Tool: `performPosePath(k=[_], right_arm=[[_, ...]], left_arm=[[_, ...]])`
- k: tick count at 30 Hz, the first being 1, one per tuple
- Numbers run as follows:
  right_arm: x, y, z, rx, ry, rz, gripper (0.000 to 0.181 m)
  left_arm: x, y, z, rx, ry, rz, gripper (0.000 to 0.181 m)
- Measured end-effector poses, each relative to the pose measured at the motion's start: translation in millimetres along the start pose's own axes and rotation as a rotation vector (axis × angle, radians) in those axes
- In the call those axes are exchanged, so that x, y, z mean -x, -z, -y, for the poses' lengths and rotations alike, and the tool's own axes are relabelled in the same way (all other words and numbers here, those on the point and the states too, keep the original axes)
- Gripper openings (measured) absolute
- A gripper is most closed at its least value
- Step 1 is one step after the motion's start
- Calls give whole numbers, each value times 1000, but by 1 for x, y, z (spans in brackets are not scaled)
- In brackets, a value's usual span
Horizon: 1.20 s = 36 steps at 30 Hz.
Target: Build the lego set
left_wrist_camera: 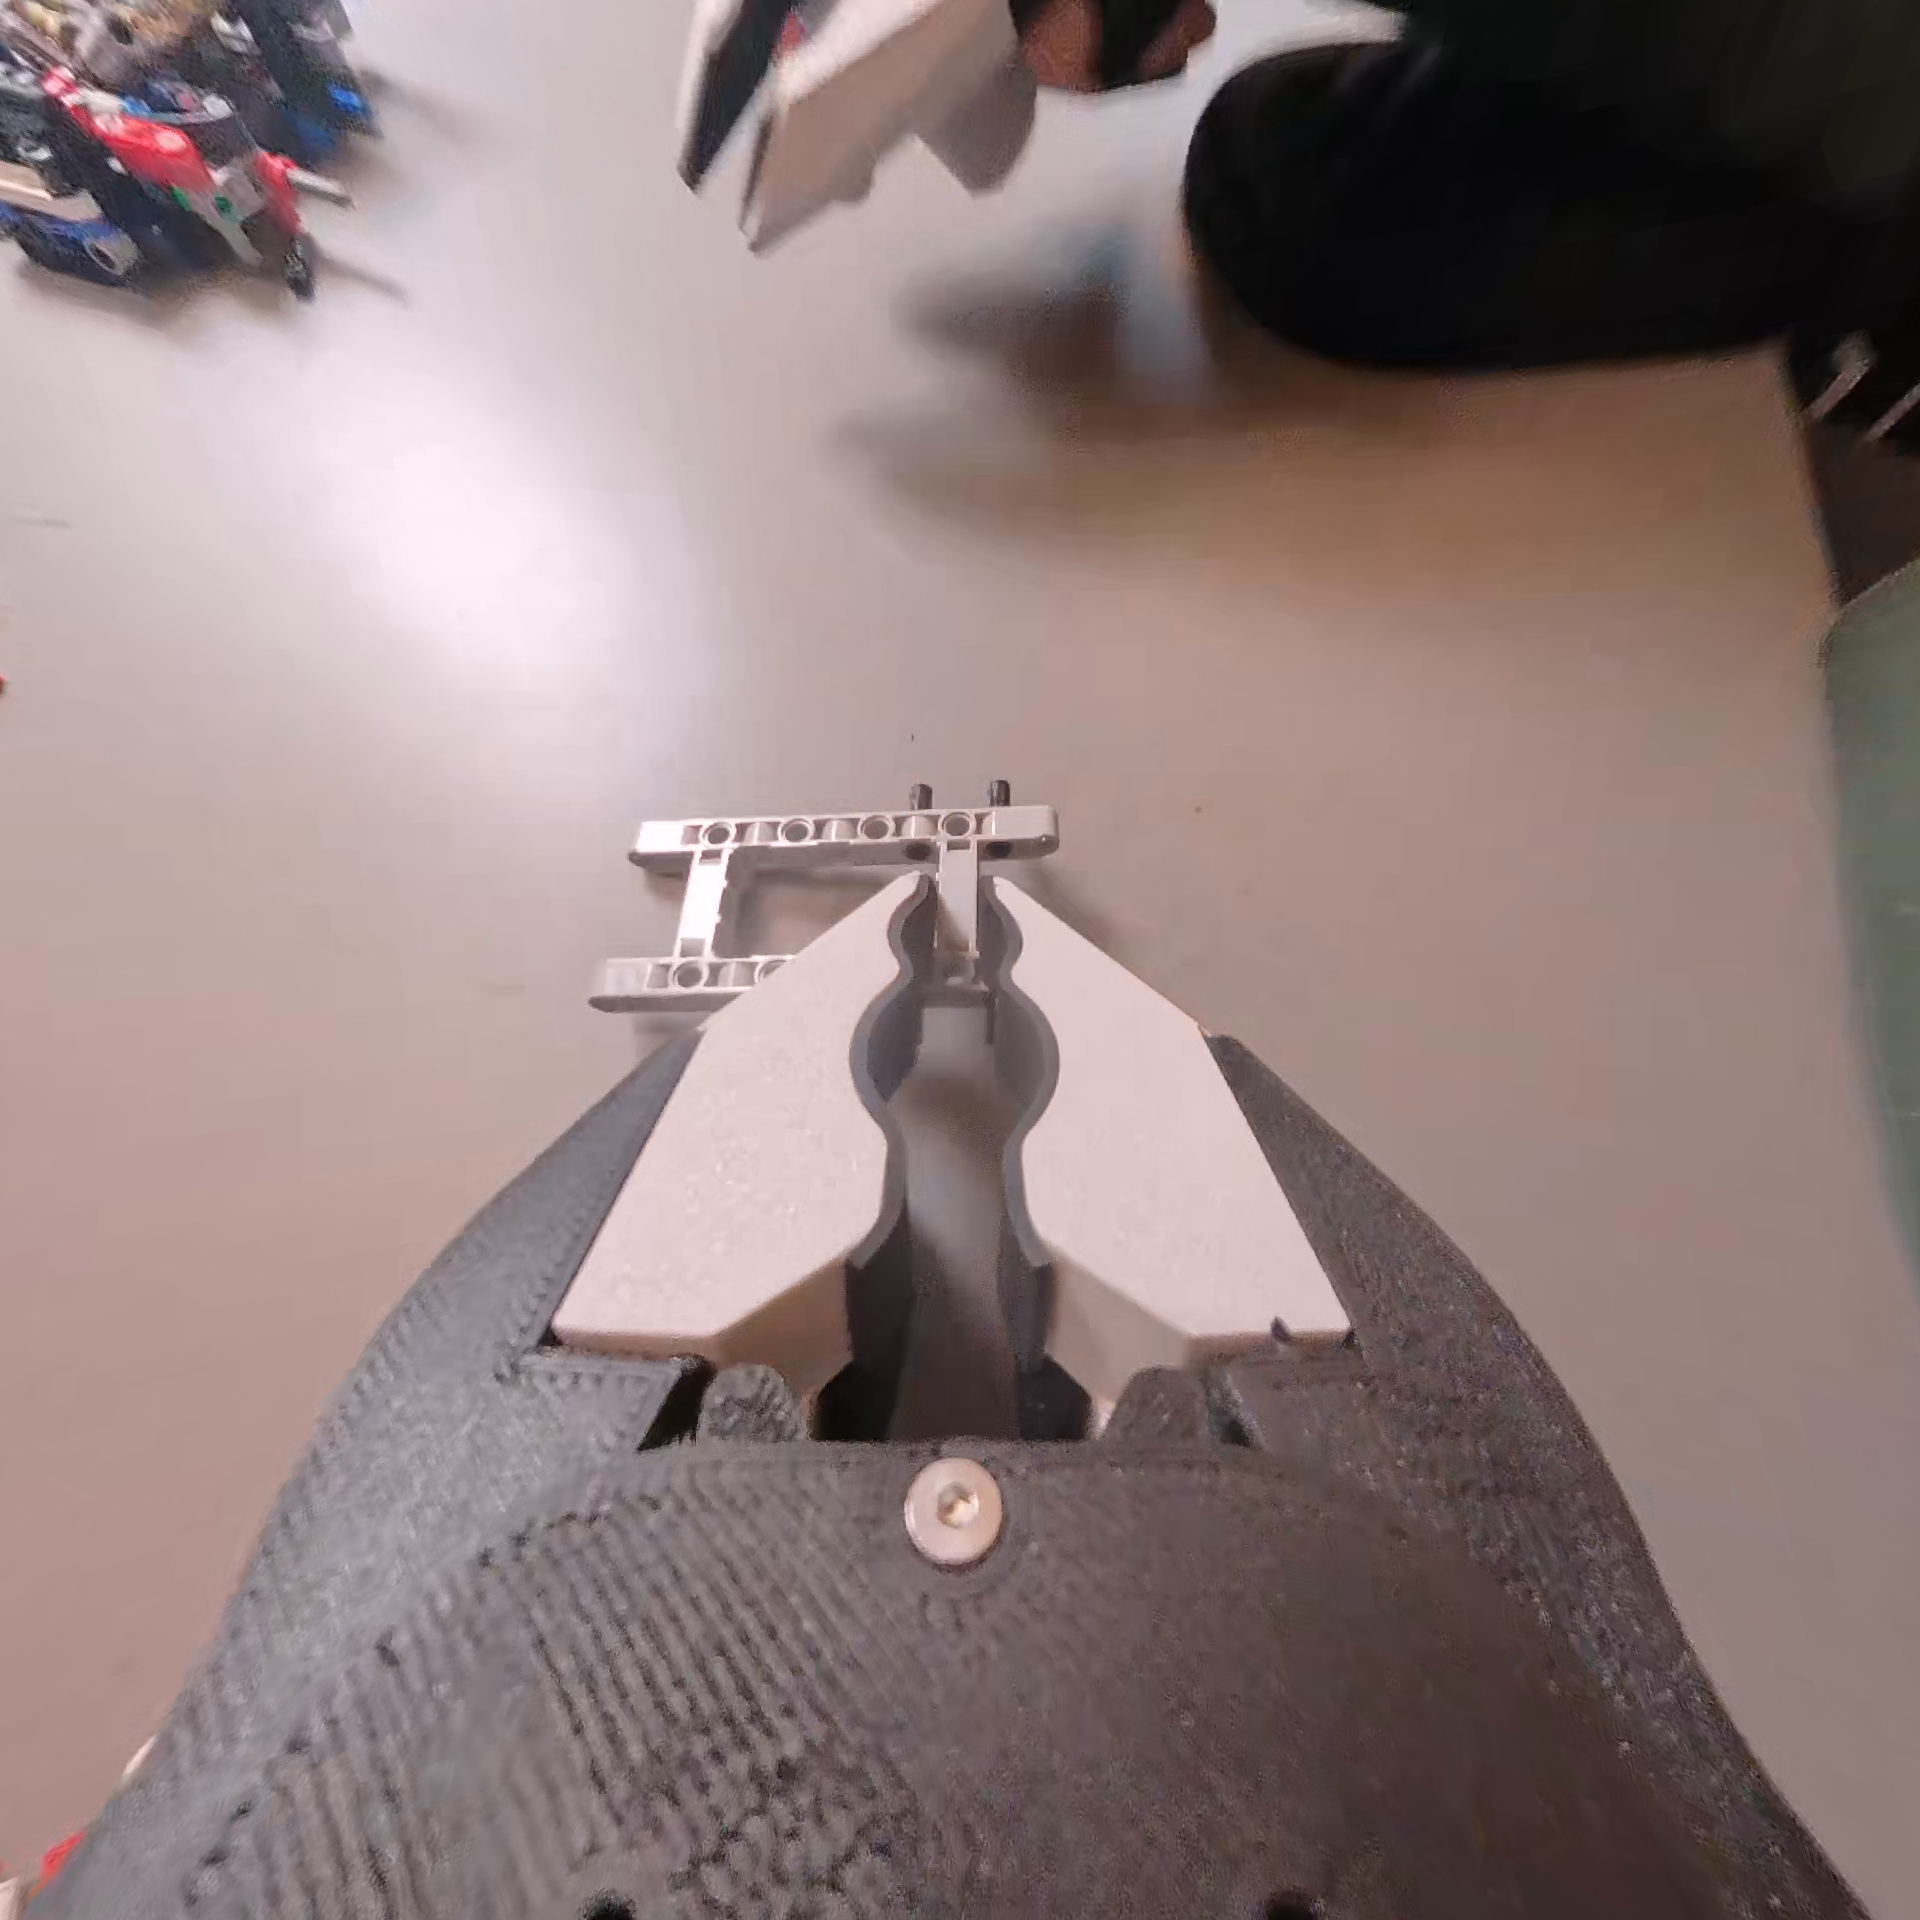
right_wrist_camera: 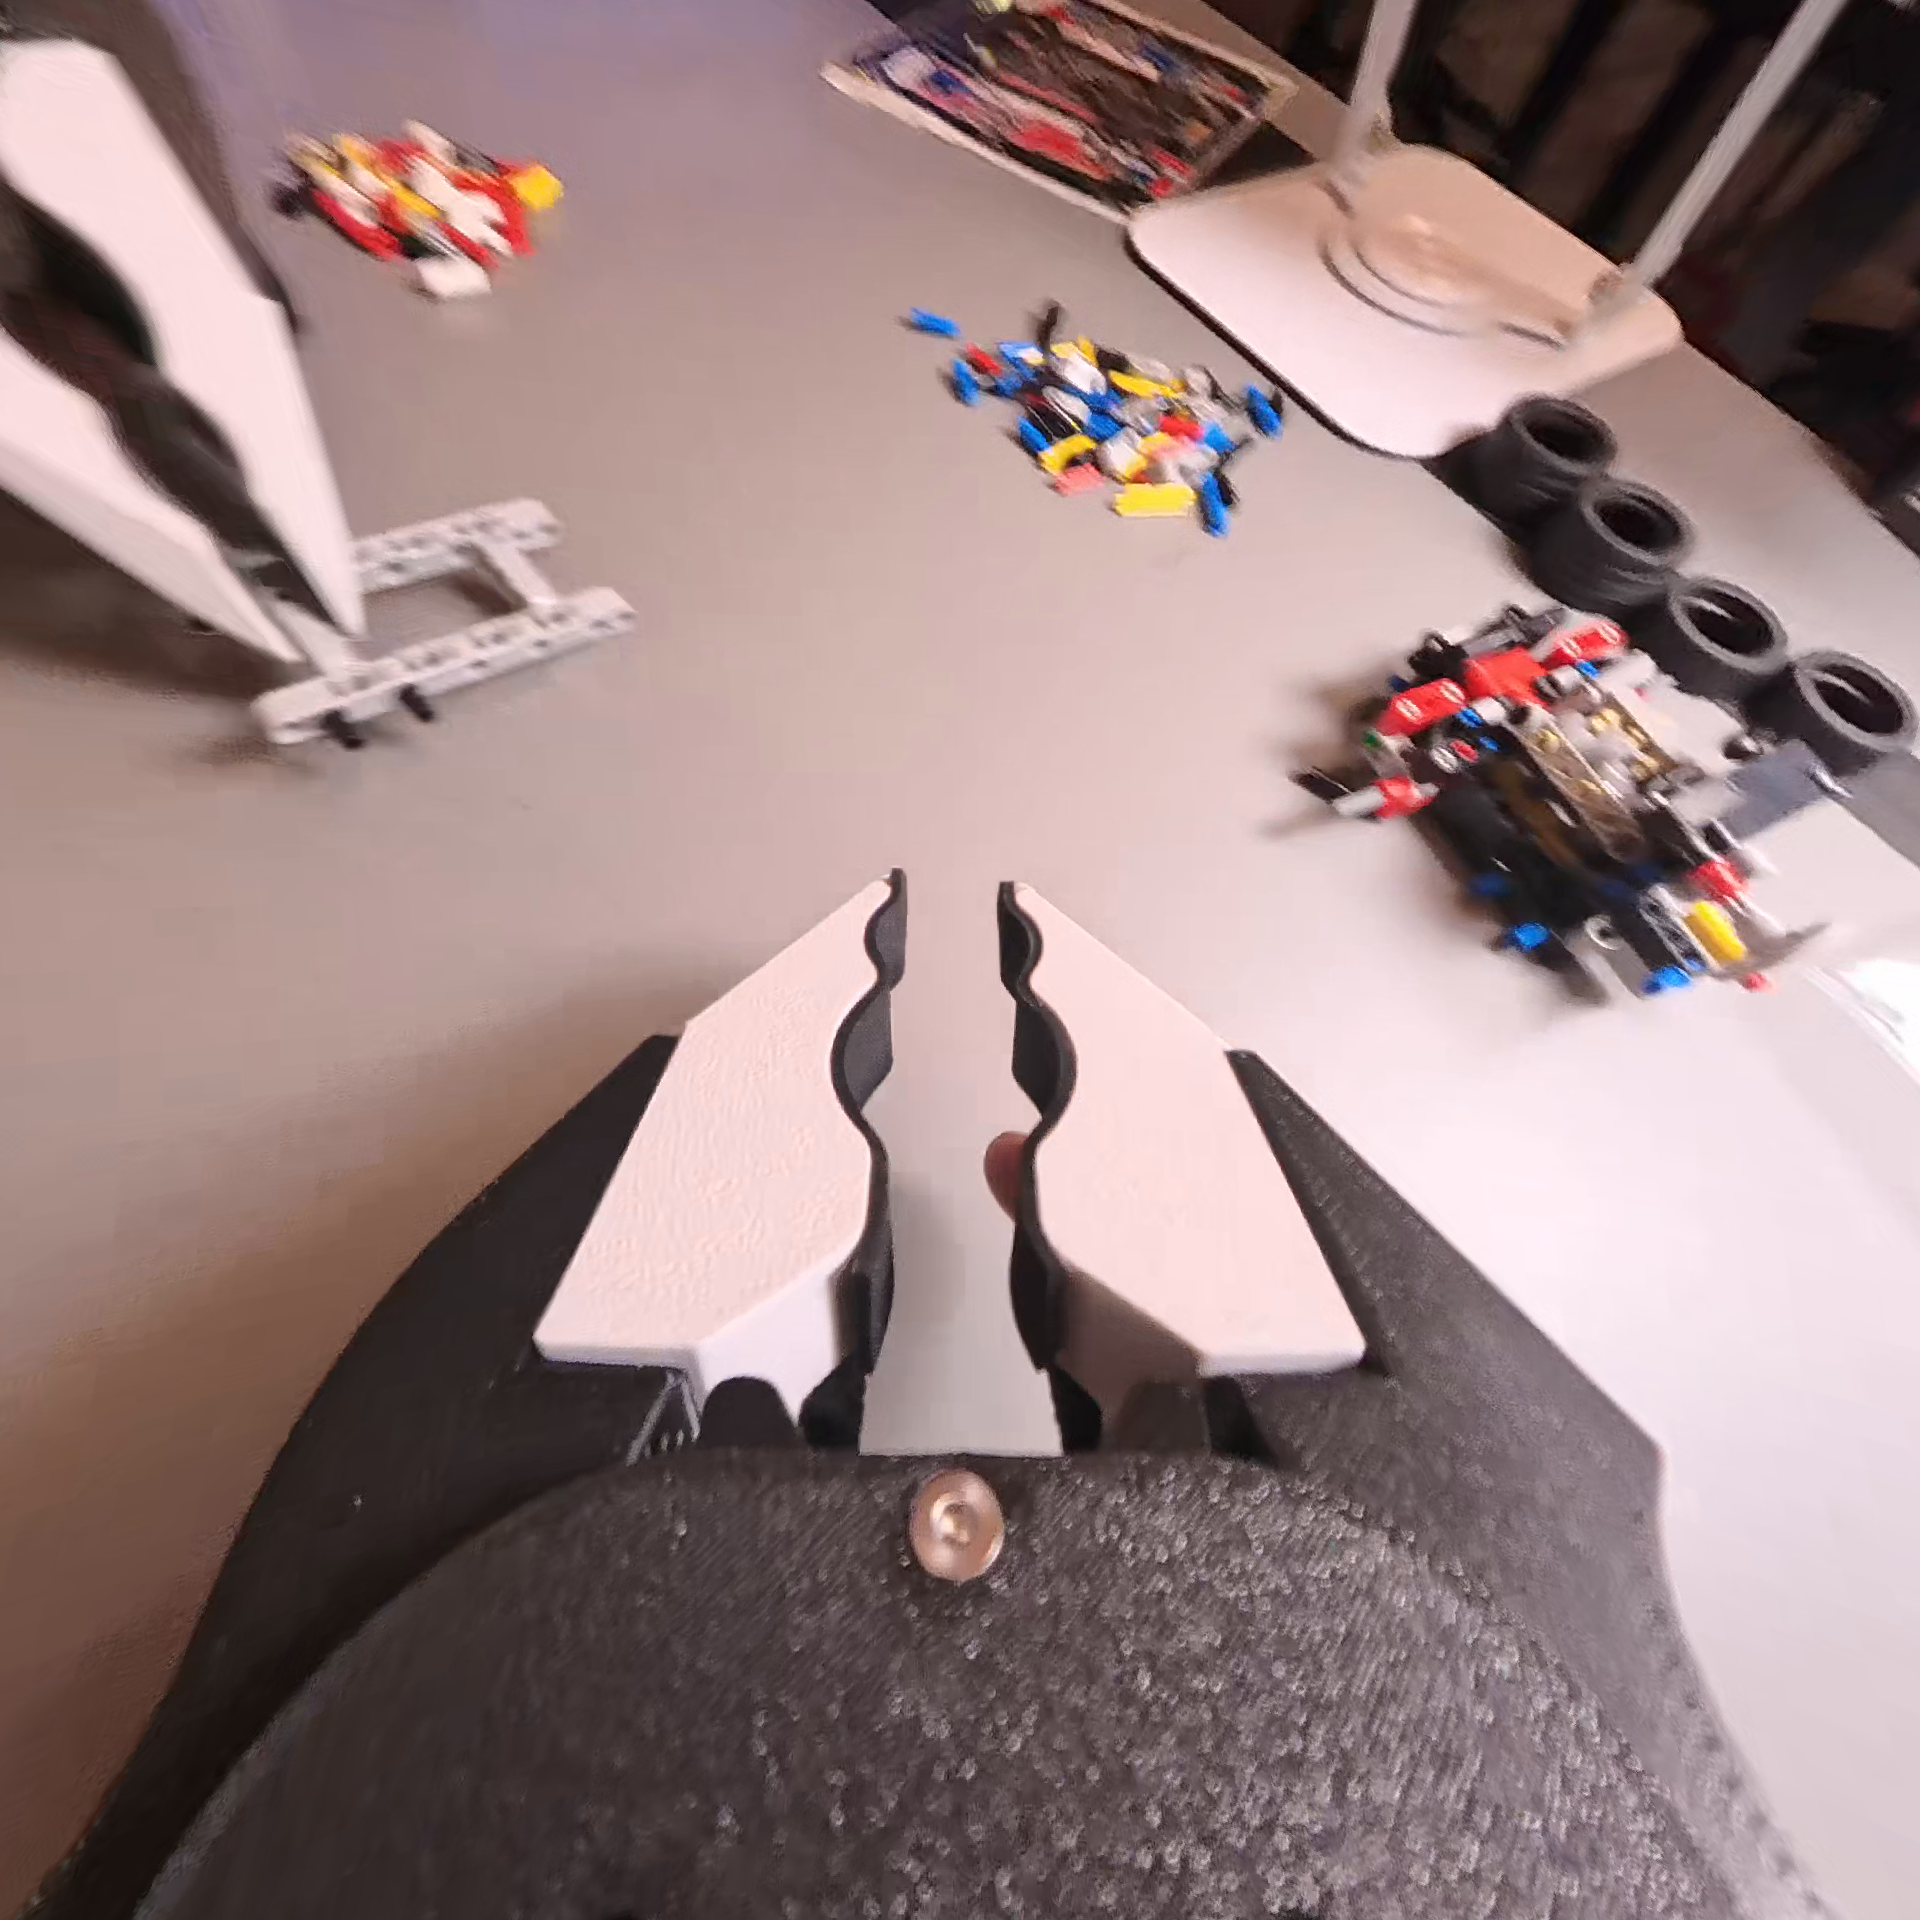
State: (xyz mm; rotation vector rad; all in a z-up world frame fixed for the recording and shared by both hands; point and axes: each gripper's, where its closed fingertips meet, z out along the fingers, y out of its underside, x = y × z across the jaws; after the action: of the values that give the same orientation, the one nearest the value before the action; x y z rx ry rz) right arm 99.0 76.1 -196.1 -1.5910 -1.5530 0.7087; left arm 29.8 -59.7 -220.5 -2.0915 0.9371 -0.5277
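A light grey Technic frame [left_wrist_camera: 821, 831] lies flat on the table, with two black pins [left_wrist_camera: 1000, 792] sticking out of its far beam. My left gripper [left_wrist_camera: 956, 883] is shut on a cross bar of the frame at its right end. The frame also shows in the right wrist view [right_wrist_camera: 488, 613], with the left gripper [right_wrist_camera: 312, 623] clamped on it at the upper left. My right gripper [right_wrist_camera: 951, 883] is open and empty, held above bare table. It shows blurred at the top of the left wrist view [left_wrist_camera: 727, 197].
A pile of loose small bricks [right_wrist_camera: 1122, 426] lies ahead of the right gripper. A partly built car chassis [right_wrist_camera: 1558, 800] and several black tyres [right_wrist_camera: 1662, 582] sit at the right. A red-yellow-white assembly [right_wrist_camera: 416, 203], a booklet [right_wrist_camera: 1060, 94] and a white stand base [right_wrist_camera: 1392, 270] lie farther back. To reach the red-yellow-white assembly [right_wrist_camera: 416, 203] in a straight line is about 20 cm for my left fingers, about 35 cm for my right.
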Motion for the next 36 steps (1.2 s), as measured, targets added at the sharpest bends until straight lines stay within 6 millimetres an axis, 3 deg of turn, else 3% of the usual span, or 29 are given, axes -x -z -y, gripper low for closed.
performPosePath(k=[4, 8, 11, 15, 21, 28, 33, 36], right_arm=[[-27, -12, -8, 58, 1, -66, 16], [-48, -30, -3, 165, 140, -84, 17], [-60, -51, -3, 315, 282, -6, 24], [-76, -74, -6, 506, 414, 113, 27], [-96, -81, -10, 685, 482, 191, 29], [-100, -81, -15, 759, 366, 269, 22], [-91, -79, -17, 702, 243, 334, 3], [-64, -72, -11, 601, 221, 393, 3]], left_arm=[[-6, -6, -10, 87, -89, 14, 22], [-6, 4, 7, -18, -21, -29, 32], [6, 15, 17, -93, 32, -6, 32], [16, 19, 12, -104, 40, 43, 29], [19, 22, 9, -113, 46, 53, 26], [18, 23, 8, -118, 51, 37, 24], [18, 23, 8, -119, 52, 37, 23], [16, 24, 10, -131, 53, 37, 23]])
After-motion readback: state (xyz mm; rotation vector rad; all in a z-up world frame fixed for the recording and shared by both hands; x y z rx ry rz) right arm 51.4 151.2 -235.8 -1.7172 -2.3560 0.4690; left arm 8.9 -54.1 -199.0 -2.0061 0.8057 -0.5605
